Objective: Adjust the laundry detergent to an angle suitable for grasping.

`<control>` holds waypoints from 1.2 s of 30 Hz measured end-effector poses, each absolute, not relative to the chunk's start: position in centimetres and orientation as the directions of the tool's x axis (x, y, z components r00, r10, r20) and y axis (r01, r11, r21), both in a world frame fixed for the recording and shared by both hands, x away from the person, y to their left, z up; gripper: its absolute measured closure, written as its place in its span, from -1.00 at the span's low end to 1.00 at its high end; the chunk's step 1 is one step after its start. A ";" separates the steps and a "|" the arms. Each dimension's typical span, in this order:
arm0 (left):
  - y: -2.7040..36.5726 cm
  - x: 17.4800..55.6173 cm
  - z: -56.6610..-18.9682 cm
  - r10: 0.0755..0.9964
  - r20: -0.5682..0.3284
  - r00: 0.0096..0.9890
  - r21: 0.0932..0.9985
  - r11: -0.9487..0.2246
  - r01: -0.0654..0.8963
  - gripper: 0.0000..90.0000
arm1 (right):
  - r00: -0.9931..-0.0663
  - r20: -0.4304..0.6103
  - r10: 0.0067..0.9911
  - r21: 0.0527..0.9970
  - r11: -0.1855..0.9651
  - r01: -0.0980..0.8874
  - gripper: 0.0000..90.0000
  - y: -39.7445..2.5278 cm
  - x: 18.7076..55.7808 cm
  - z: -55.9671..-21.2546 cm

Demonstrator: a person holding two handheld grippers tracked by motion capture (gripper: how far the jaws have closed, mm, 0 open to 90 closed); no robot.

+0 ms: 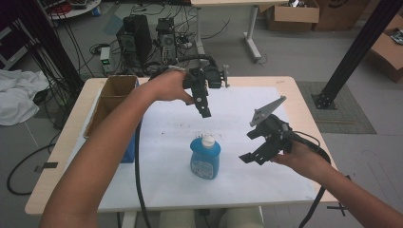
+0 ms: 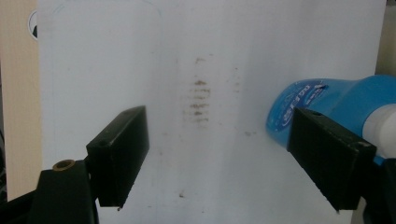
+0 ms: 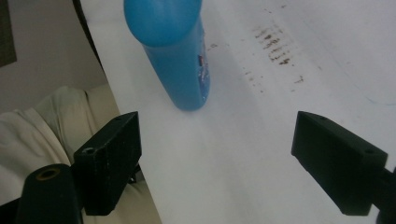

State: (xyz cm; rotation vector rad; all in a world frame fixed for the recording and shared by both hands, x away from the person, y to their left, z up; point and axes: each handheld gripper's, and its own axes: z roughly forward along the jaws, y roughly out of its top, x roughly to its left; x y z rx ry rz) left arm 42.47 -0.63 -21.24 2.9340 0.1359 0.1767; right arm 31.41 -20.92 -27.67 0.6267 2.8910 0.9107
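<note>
A blue dish-soap bottle (image 1: 205, 158) with a white cap stands upright on the white sheet (image 1: 171, 185), nearer the table's near edge. The left gripper (image 1: 204, 110) and right gripper (image 1: 253, 145) both hang wide open and empty. The bottle likely handles as smooth, slightly squeezable plastic; grip its flat-sided body below the shoulder.

My left gripper (image 1: 204, 107) hangs above the table, jaws wide apart; my right gripper (image 1: 254, 146) hovers lower, jaws spread too.

Bare forearms, no sleeves. Left claw (image 1: 205, 113) all black – chunky blocky jaws, brass-ringed screw hole (image 2: 63, 164) at the base, thick black cable (image 1: 138, 175). Right claw (image 1: 251, 146) same deal – plus grey three-cornered plate (image 1: 267, 111) on top.
</note>
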 end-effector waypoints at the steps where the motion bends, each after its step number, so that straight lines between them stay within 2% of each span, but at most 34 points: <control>1: -0.7 42.5 -21.2 0.096 0.114 0.989 0.201 -0.977 0.072 -0.52 | -0.918 0.077 0.390 0.559 0.745 0.364 -0.64 -20.8 31.3 -27.8; 13: -0.7 42.6 -21.3 0.105 0.109 0.989 0.201 -0.976 0.081 -0.52 | -0.919 0.099 0.381 0.566 0.738 0.366 -0.65 -18.2 30.0 -29.9; 36: -0.7 42.8 -21.5 0.108 0.110 0.988 0.200 -0.976 0.085 -0.51 | -0.906 0.124 0.405 0.629 0.674 0.388 -0.65 -15.5 30.1 -32.3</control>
